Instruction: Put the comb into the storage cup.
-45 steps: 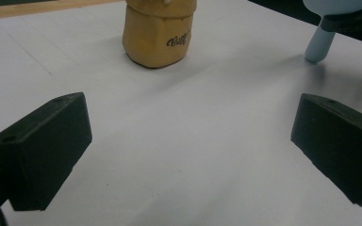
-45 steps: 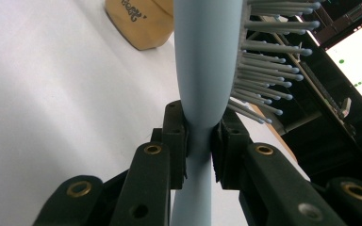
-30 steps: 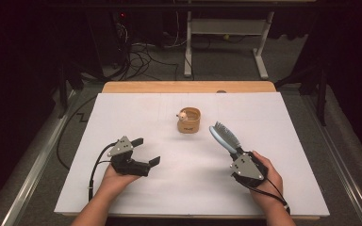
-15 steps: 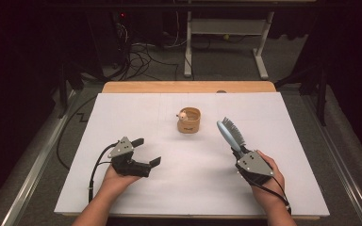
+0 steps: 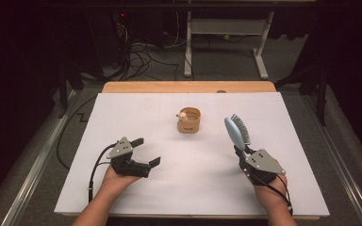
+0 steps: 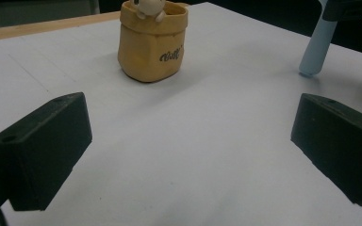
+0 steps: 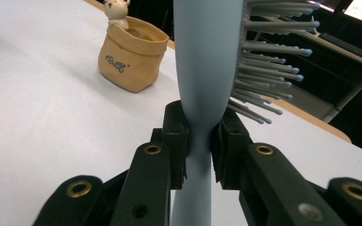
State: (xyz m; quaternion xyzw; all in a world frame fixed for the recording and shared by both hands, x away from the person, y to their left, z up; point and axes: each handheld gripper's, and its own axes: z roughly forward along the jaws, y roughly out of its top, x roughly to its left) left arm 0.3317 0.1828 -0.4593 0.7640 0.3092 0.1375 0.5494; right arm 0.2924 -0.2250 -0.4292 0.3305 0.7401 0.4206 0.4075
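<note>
1. White sheeting covers the table (image 5: 136, 113), with a strip of bare wood along its far edge and dark floor with cables beyond.
2. At the sheet's right, the right gripper (image 5: 241, 151) has its jaws clamped on the neck of a light blue hairbrush (image 5: 236, 133), head raised, bristles facing right.
3. The left gripper (image 5: 146, 151) rests at the left, jaws spread wide, holding nothing.
4. A tan bag-shaped pot (image 5: 189, 120) with a small animal figure on its rim stands mid-table, well apart from both.
</note>
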